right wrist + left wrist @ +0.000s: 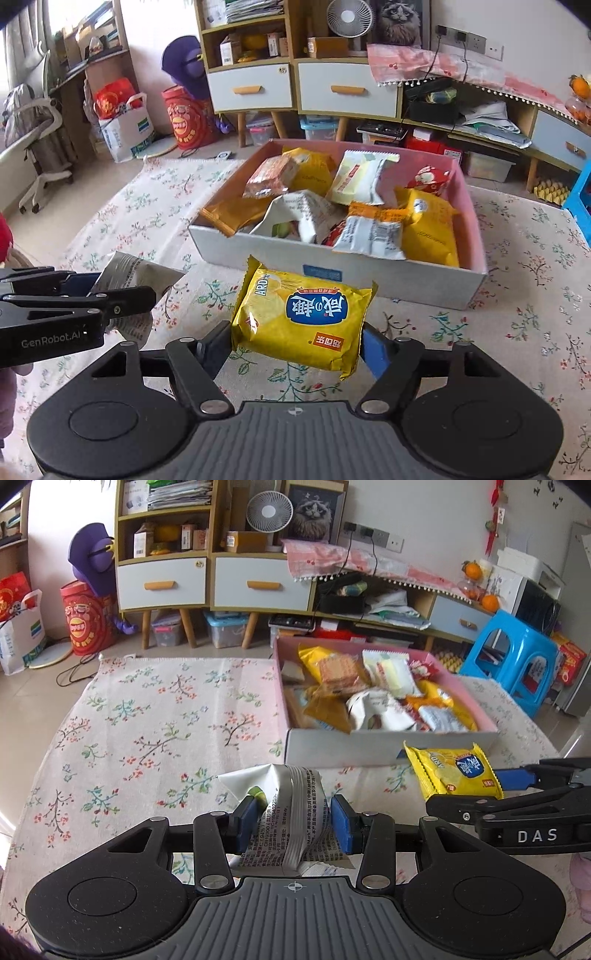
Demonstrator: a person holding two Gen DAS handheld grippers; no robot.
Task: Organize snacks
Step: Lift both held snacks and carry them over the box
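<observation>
While both packets hang just short of the box, the left gripper pinches a silver packet and the right gripper clamps a yellow packet; next, I judge, each needs carrying over the rim and releasing among the snacks.

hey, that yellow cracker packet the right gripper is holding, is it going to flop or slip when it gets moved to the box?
The yellow packet looks puffy and holds its shape between the right gripper fingers, so it probably stays fairly stiff. Its glossy film may slip if the grip loosens. It likely weighs little for its size, and its contents may crack if squeezed hard.
</observation>
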